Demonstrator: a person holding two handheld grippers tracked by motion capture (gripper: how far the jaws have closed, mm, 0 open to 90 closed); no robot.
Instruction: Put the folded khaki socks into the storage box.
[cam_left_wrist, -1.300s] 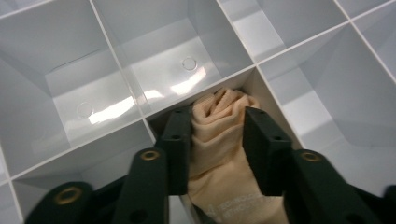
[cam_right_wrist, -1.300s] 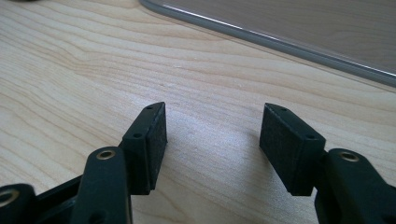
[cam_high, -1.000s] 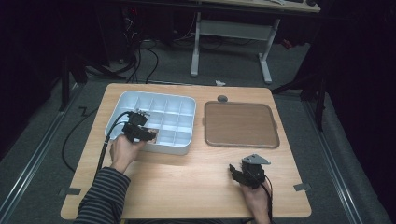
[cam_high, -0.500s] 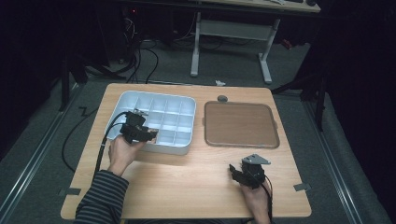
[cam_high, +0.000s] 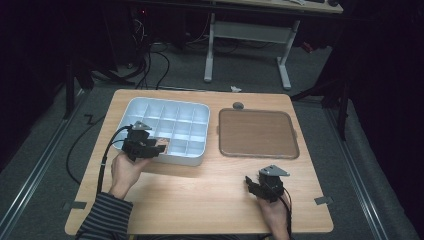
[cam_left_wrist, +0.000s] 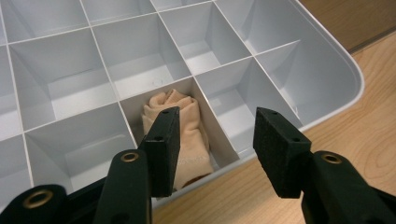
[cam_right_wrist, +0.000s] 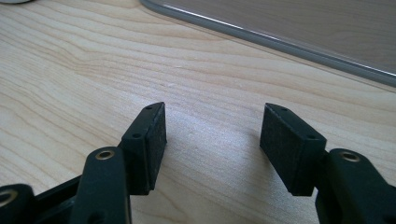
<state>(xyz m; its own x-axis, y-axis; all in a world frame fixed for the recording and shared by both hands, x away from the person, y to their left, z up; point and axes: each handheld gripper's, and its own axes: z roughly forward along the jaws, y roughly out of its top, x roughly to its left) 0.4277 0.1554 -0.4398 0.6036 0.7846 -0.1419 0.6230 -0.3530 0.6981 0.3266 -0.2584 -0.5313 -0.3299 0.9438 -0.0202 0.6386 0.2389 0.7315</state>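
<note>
A white compartment tray (cam_high: 170, 101) lies on the left half of the wooden table. In one front-row compartment sits a rolled beige cloth (cam_left_wrist: 184, 126). My left gripper (cam_high: 159, 147) hovers over the tray's near rim, just above and in front of that cloth. Its jaws (cam_left_wrist: 217, 119) are open and have just been opening a little further, with nothing between the pads. At the front right my right gripper (cam_high: 250, 186) rests low over bare wood. It stands open (cam_right_wrist: 212, 114) and empty.
A brown flat tray (cam_high: 257, 132) with a grey rim (cam_right_wrist: 280, 44) lies right of the white one. A small grey round thing (cam_high: 238, 105) sits at the table's far edge. The other compartments (cam_left_wrist: 65, 88) hold nothing.
My left gripper has drawn back a little toward the tray's near edge and risen slightly. The right gripper has stayed where it was.
</note>
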